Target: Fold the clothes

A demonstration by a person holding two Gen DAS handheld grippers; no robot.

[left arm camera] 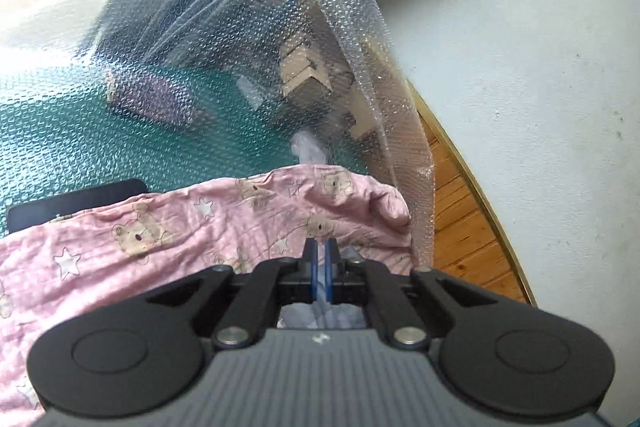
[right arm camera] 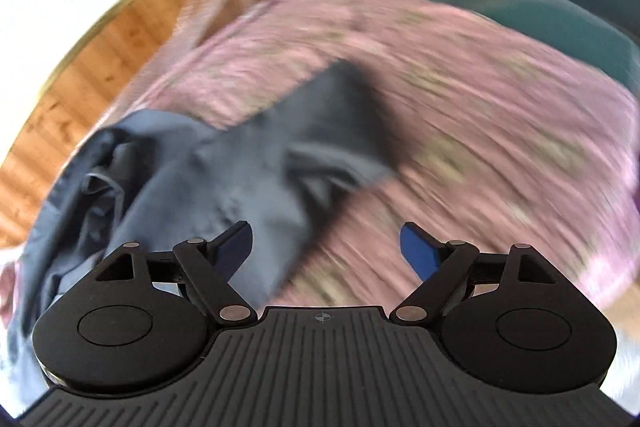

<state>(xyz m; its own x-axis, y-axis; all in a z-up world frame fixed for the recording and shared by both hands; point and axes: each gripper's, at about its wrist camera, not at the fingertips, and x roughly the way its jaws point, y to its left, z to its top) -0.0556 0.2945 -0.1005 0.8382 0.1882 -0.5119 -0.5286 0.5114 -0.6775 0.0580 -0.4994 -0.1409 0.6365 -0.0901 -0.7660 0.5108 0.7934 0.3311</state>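
On pink bear-print sheet (right arm camera: 500,115): crumpled grey-blue cotton garment (right arm camera: 224,163) | left gripper (left arm camera: 321,247): pinching pale grey-blue cloth | right gripper (right arm camera: 326,247): jaws wide, gripping nothing, above the sheet

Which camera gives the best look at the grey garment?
The right wrist view. There the grey garment lies crumpled across the pink bear-print cloth, somewhat blurred. In the left wrist view only a small pale grey-blue bit of fabric shows, pinched in the left gripper.
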